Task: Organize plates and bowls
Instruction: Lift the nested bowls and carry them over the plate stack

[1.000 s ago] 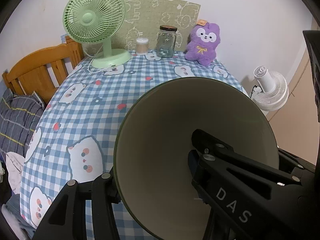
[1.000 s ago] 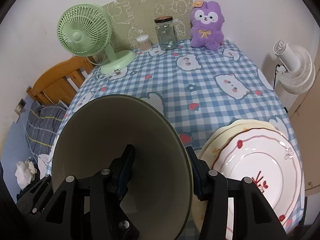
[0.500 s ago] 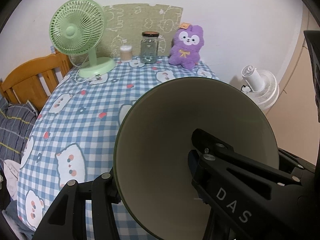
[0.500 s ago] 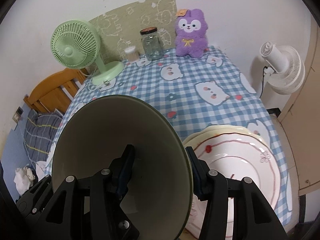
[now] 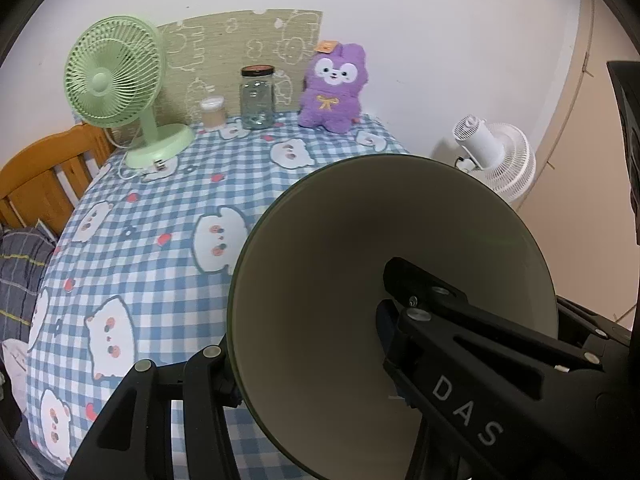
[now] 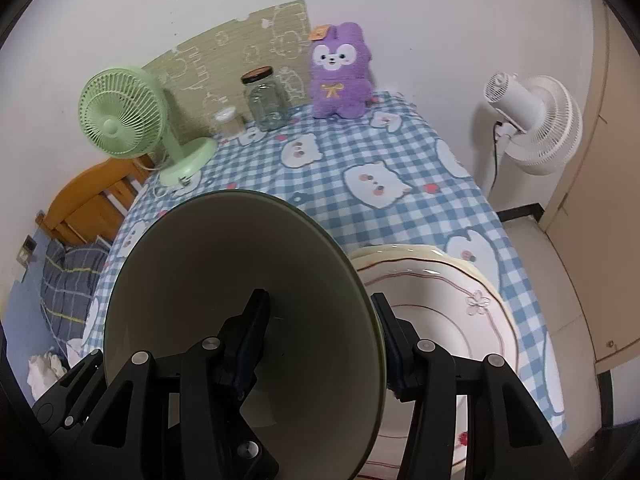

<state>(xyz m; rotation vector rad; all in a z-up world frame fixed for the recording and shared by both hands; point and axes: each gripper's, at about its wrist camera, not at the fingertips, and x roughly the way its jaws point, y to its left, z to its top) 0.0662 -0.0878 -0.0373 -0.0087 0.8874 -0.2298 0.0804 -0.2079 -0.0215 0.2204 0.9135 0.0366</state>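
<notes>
My left gripper (image 5: 308, 344) is shut on the rim of an olive-green bowl (image 5: 360, 240), held tilted above the near part of the checked table (image 5: 160, 280). My right gripper (image 6: 320, 328) is shut on the rim of a second olive-green bowl (image 6: 224, 264), also lifted. Right of that bowl, a stack of plates lies on the table's near right part: a white plate with red line and flower pattern (image 6: 440, 320) on top of a cream plate (image 6: 472, 268). The bowls hide the table beneath them.
At the table's far edge stand a green desk fan (image 5: 116, 84), a small lidded cup (image 5: 213, 110), a glass jar (image 5: 257, 98) and a purple plush toy (image 5: 334, 88). A white floor fan (image 6: 532, 120) stands right of the table. A wooden chair back (image 5: 40, 176) is at the left.
Both grippers, each still holding its bowl, have risen and pulled back from the table; the far objects look smaller and the plate stack sits more centred under the right gripper.
</notes>
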